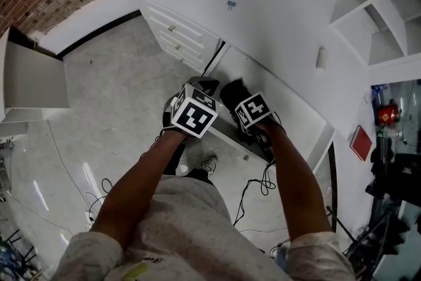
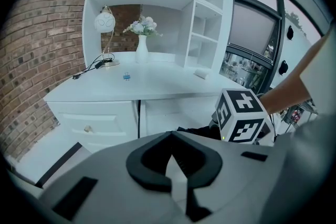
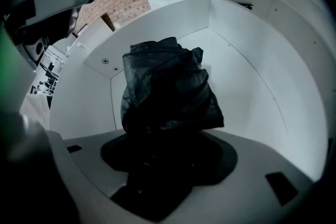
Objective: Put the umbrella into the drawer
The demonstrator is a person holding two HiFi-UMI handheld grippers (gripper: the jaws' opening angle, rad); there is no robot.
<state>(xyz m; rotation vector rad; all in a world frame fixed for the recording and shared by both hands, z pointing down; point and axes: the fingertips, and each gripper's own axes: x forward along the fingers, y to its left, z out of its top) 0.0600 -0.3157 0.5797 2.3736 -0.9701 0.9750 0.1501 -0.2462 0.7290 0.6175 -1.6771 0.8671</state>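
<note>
Where the white desk (image 1: 263, 16) meets the brick wall (image 2: 47, 44), we note an open drawer (image 1: 279, 102) pulled out beneath the desktop, with both grippers held just over its front edge. From the head view they sit side by side, marker cubes close together.

Right gripper (image 3: 163, 165): the jaws are clamped on the black folded umbrella (image 3: 168, 86). Its crumpled fabric bunches out ahead of the pads and points into the drawer, with the white walls of the drawer (image 3: 252, 71) curving round it on both sides and behind. The umbrella is therefore inside the drawer's cavity, gripped at its near end. We cannot tell whether the far end touches the drawer floor.

Left gripper (image 2: 172, 165): the dark pads are pressed together with nothing between them. It is held beside the right gripper, outside the drawer, facing the desk front. The right gripper's marker cube (image 2: 244, 115) shows just to its right.

Elsewhere on the desk we record a lamp (image 2: 105, 23) and a white vase of flowers (image 2: 142, 42) at the back, and a small blue object (image 2: 127, 77) nearer the middle. Open shelves (image 2: 207, 23) rise above. A bank of smaller closed drawers (image 1: 177, 36) stands left of the open one.
</note>
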